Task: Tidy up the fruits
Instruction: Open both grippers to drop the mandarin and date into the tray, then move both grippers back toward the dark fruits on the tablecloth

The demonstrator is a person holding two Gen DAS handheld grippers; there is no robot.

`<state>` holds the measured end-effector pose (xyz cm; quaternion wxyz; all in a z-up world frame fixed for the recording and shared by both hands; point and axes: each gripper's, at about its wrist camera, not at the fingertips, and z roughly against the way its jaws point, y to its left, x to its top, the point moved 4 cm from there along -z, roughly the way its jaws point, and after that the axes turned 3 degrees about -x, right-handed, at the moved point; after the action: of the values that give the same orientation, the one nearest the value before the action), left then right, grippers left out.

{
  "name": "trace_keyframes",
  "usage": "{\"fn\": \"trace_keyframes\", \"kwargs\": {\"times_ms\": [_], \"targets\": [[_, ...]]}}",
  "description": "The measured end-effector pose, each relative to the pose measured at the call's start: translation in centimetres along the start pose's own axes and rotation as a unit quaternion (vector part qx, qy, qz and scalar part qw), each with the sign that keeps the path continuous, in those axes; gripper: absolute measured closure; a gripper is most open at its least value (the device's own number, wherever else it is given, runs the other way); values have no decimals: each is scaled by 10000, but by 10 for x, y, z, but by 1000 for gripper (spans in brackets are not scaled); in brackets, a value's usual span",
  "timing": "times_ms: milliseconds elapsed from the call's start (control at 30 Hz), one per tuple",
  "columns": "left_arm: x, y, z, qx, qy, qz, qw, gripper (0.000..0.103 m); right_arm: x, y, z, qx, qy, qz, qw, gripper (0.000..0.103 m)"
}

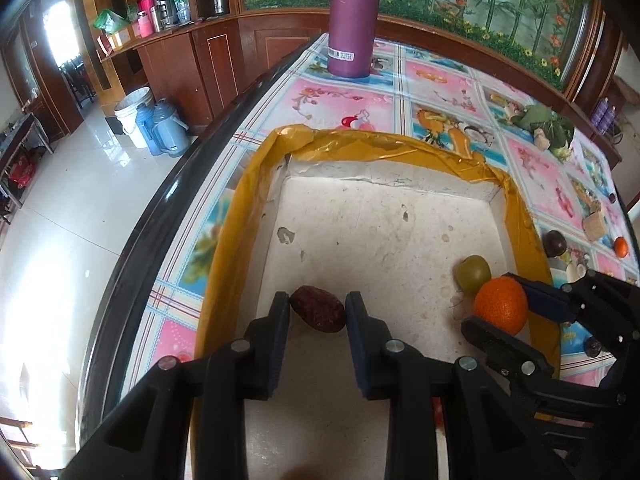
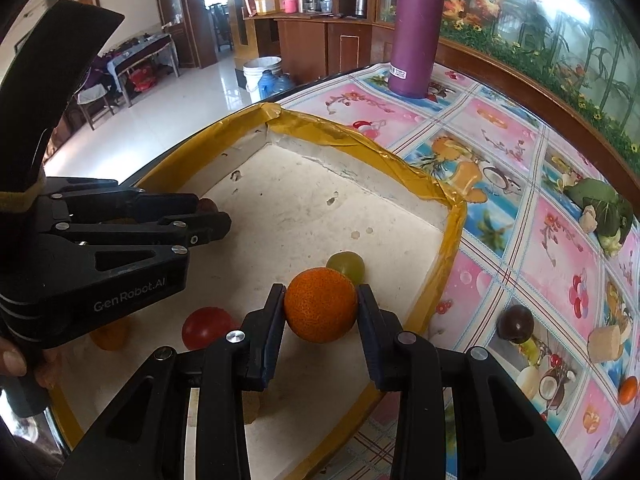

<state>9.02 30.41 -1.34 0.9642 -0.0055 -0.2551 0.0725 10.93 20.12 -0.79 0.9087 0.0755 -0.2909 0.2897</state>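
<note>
Inside tray (image 1: 520,216), both grippers are holding fruit low over floor. Left gripper (image 1: 317,309) is pinching date (image 1: 318,314), long axis crosswise; right gripper (image 2: 320,310) is clamping orange (image 2: 320,305), w/ grape (image 2: 346,266) just behind.

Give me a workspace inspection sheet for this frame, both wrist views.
Surface: table under a pink and blue picture-print cloth.
Job's things: white tray edged in yellow tape, holding a green fruit, a red fruit and a yellow-orange fruit. Outside it on the cloth: dark round fruit and small orange fruit.
Clutter: purple flask standing at the far end of the table.
Grippers: left tool grips a red date over the tray; right tool grips an orange beside the green fruit.
Cables: nothing seen.
Surroundings: wooden cabinets, thermoses on a shelf, white bucket on a tiled floor.
</note>
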Motion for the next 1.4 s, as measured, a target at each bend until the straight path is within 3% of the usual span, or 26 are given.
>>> {"fn": "trace_keyframes", "kwargs": {"times_ms": [167, 300, 467, 600, 733, 800, 1067, 1400], "targets": [[0, -6, -4, 277, 186, -199, 9992, 65, 1, 1, -3, -48, -24, 261, 9996, 69], [-3, -10, 0, 534, 175, -345, 9978, 46, 0, 1, -4, -29, -64, 448, 9990, 69], [-9, -11, 15, 572, 36, -542, 9969, 46, 1, 0, -5, -103, -79, 563, 9983, 69], [-19, -7, 37, 564, -289, -673, 9957, 42, 1, -2, -3, -114, -106, 491, 9987, 69], [-29, 2, 58, 287, -566, -418, 9971, 39, 0, -6, 2, -76, -118, 323, 9994, 69], [-32, 8, 67, 380, -732, -274, 9962, 33, 0, -7, 6, -76, -136, 213, 9997, 68], [-48, 32, 86, 402, -989, 272, 9939, 33, -5, -5, 39, 17, -357, -27, 9994, 63], [-63, 5, 100, 222, -1179, 452, 9918, 29, -39, -11, 92, -60, -593, -231, 9980, 60]]}}
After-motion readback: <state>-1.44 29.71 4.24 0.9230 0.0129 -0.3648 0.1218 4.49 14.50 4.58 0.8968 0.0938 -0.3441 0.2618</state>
